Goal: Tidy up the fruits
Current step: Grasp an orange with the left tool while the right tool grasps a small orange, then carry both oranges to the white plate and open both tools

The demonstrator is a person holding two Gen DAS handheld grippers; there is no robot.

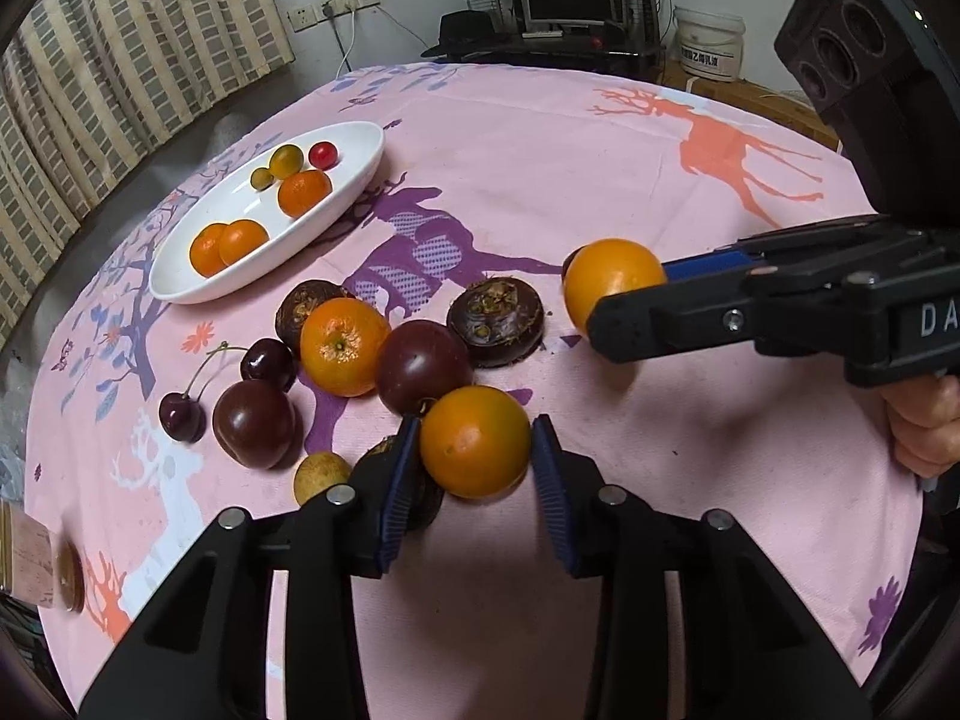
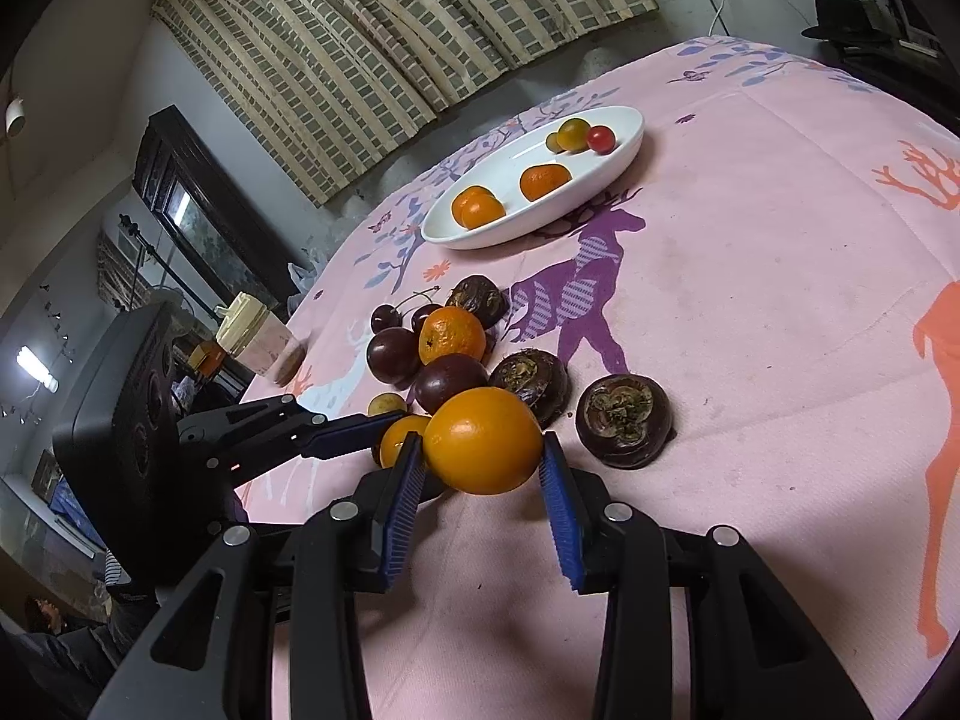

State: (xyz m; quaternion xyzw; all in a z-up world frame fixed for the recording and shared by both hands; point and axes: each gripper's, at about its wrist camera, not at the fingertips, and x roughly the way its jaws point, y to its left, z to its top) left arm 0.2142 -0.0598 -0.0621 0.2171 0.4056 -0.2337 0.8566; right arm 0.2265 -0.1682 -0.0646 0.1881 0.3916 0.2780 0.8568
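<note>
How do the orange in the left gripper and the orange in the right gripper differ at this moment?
The left gripper's orange sits low beside the dark plum in the fruit pile; the right gripper's orange is apart from the pile, near a brown water chestnut. The left gripper comes from the pile's near side, the right gripper from its side. Both oranges are smooth, alike in colour, and clamped between blue pads.

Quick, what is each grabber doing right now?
Left gripper: jaws shut on an orange fruit.
Right gripper: jaws shut on another orange fruit.
</note>
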